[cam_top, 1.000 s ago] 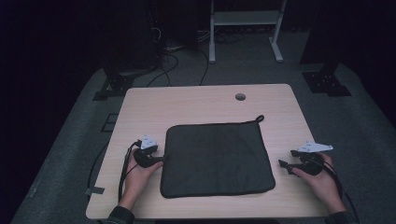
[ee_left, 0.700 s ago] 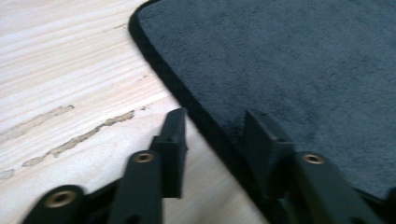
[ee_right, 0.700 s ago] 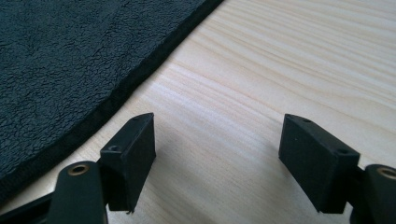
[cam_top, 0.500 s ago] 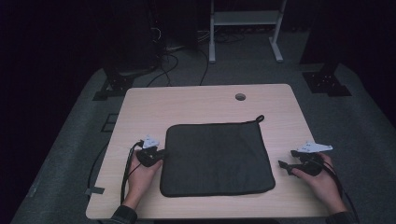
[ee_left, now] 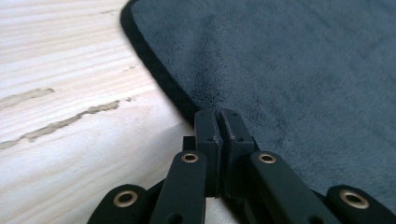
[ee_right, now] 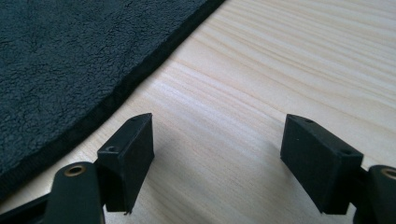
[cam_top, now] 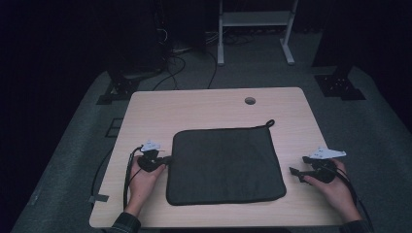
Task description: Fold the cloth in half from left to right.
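A dark grey cloth (cam_top: pixel 226 165) with a black hem lies flat on the light wooden table (cam_top: pixel 194 109). It has a small hanging loop (cam_top: pixel 269 123) at its far right corner. My left gripper (cam_top: pixel 167 158) is at the cloth's left edge. In the left gripper view its jaws (ee_left: pixel 218 116) have just been closing and now stand pressed together on the hem of the cloth (ee_left: pixel 303 70). My right gripper (cam_top: pixel 297 165) rests on the table to the right of the cloth. Its jaws (ee_right: pixel 224 154) stand wide apart over bare wood, with the cloth's edge (ee_right: pixel 56 60) off to their left.
A round cable hole (cam_top: pixel 250 100) sits in the table near its far edge. Cables trail from both grippers toward the near edge. Beyond the table, dark floor holds stand legs and loose cables.
The left gripper has slid a little right to the cloth's left edge and its jaws have come together there. The right gripper has stayed in place.
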Available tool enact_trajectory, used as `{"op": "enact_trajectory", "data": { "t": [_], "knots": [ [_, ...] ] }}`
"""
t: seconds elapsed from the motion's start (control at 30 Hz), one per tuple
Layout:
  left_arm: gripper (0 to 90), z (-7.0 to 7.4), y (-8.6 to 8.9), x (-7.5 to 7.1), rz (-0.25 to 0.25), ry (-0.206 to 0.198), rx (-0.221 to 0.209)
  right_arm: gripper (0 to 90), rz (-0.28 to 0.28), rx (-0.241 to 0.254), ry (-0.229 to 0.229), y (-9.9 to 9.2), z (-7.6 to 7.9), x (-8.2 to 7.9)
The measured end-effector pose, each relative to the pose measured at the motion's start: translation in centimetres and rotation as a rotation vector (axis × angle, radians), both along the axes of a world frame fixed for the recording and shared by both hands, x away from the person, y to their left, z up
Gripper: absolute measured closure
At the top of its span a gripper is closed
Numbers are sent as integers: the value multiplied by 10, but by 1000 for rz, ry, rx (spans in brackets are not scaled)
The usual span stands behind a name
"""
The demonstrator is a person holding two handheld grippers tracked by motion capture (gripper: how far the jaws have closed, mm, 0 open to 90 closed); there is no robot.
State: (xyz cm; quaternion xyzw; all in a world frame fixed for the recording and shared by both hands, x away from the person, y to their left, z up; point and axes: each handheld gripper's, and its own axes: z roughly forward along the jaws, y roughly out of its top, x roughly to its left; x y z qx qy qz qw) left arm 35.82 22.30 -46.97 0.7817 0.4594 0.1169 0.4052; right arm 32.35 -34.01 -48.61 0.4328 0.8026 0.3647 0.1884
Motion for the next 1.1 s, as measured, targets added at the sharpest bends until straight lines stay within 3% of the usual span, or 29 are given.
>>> {"op": "enact_trajectory", "data": {
  "t": [0.4, 0.5, 0.57, 0.77, 0.93, 0.97, 1.1],
  "knots": [
    [868, 12, 29, -1, 63, -20, 6, 244, 2, 0, 1, 0, 0, 0],
    [868, 18, 36, -4, 68, -17, -52, 244, 2, -1, 1, 0, 0, 0],
    [868, 20, 37, -4, 59, -25, -57, 243, 2, -1, 1, 0, 0, 0],
    [868, 30, 28, -4, 21, -45, -124, 241, 4, -1, 1, 0, 0, 0],
    [868, 36, 19, -3, -7, -59, -154, 240, 4, -2, 1, 0, 0, 0],
    [868, 38, 14, -2, -21, -58, -179, 240, 4, -1, 2, 0, 0, 0],
    [868, 42, 2, 1, -45, -64, -196, 239, 6, -1, 1, 0, 0, 0]
  ]
}}
